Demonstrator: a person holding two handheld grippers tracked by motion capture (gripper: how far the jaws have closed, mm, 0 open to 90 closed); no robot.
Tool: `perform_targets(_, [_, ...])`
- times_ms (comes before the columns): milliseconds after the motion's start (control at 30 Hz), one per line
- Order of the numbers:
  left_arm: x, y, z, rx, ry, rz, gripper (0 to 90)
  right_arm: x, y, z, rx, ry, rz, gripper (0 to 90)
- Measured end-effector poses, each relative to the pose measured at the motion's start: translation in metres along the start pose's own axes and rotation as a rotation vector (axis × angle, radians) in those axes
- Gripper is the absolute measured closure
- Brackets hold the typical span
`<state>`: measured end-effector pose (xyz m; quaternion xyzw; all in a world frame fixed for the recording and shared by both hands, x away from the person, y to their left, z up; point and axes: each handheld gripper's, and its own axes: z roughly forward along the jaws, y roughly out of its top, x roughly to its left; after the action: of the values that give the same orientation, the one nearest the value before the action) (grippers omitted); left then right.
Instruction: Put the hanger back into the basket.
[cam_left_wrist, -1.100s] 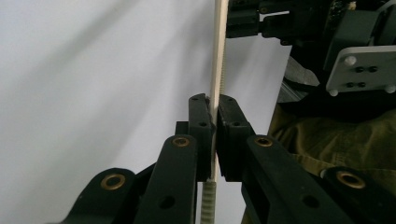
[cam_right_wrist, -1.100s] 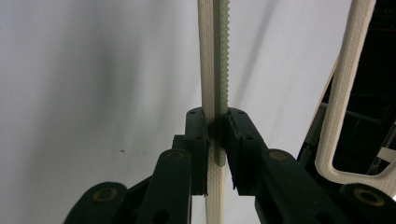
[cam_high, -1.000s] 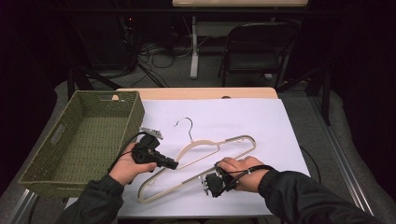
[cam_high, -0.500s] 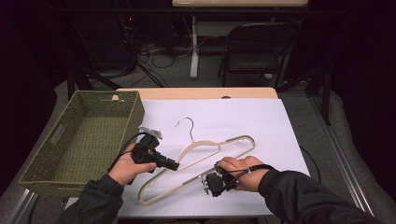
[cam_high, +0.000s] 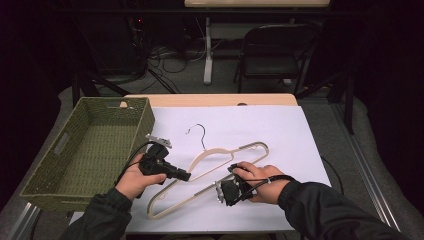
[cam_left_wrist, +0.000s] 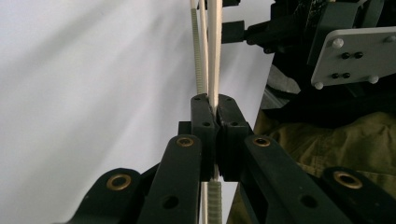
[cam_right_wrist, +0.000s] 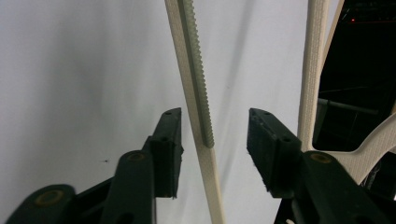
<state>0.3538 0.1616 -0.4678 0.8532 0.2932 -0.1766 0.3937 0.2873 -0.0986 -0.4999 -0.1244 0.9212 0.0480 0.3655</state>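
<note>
Two sets of fingers: left (cam_left_wrist: 212, 116) pinches the hanger (cam_high: 220, 152), right (cam_right_wrist: 212, 140) just opened around its bar, so it could tip.

One cream plastic hanger (cam_high: 215, 175) with thin dark wire hook (cam_high: 197, 134), lying flat on the white sheet, low centre of the high view. Set diagonally: hook toward upper centre, one end at lower left, other end at right. Grey ribbed non-slip strip (cam_right_wrist: 196, 70) along the bottom bar.
</note>
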Motion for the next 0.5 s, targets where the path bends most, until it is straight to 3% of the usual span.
perform_targets(267, [0.001,-0.002,-0.002,-0.021,0.044,-0.029,87.8,0.001,-0.001,-0.003,-0.016,-0.02,-0.008,49.5])
perform_targets(433, [-0.006,-0.004,-0.008,-0.051,0.122,-0.042,87.7,-0.001,-0.006,-0.006,-0.008,-0.03,0.019,48.7])
perform_targets(500, [-0.011,-0.006,-0.012,-0.058,0.174,-0.043,87.7,-0.002,-0.009,-0.007,-0.015,-0.033,0.032,48.6])
